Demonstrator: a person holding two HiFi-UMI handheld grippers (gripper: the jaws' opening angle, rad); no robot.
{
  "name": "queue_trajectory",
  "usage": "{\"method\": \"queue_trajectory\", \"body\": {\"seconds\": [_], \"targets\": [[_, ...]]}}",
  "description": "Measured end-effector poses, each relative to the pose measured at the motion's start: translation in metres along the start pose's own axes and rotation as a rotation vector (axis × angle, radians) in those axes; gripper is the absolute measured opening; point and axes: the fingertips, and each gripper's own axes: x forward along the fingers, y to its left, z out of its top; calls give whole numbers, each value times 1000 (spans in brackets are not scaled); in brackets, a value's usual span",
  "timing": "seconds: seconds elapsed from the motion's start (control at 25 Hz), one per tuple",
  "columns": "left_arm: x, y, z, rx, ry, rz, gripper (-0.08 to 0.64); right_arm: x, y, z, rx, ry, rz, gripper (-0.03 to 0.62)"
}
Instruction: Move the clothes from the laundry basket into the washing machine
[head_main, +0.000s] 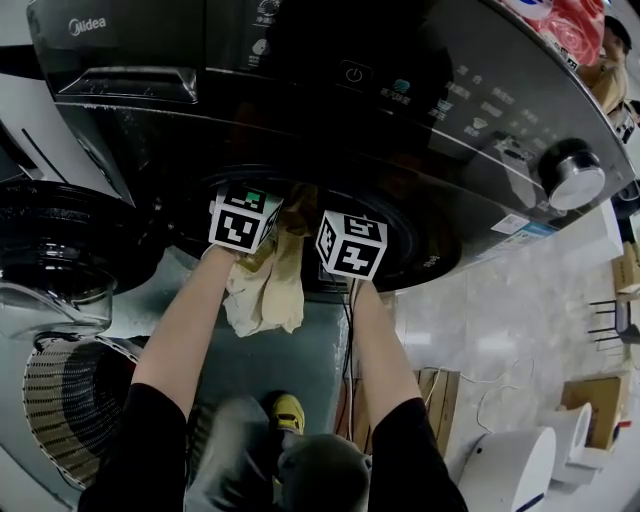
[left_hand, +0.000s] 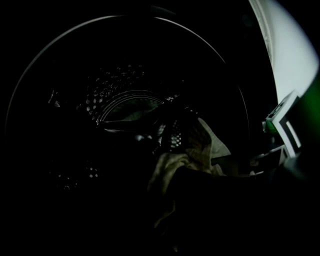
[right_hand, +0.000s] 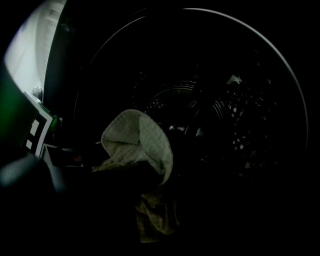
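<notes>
Left gripper (head_main: 245, 218) and right gripper (head_main: 352, 245) reach side by side into the mouth of the washing machine (head_main: 300, 90) at frame centre, evidently to feed the cream cloth (head_main: 268, 290) inside. The cloth bunches at both sets of jaws within the drum (left_hand: 115, 95), and its tail hangs outside below the opening. Both gripper views are too dark to show whether the jaws clamp it or stand apart.

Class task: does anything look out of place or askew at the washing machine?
Yes. The cream garment hangs out of the door opening of the washing machine, trailing down its front, not wholly inside the drum.
</notes>
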Motion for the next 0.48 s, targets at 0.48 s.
{"method": "queue_trajectory", "body": {"seconds": [0.48], "targets": [[1,5,4,11,26,25,203,-1,-6,7,48,-21,-2,229]]}}
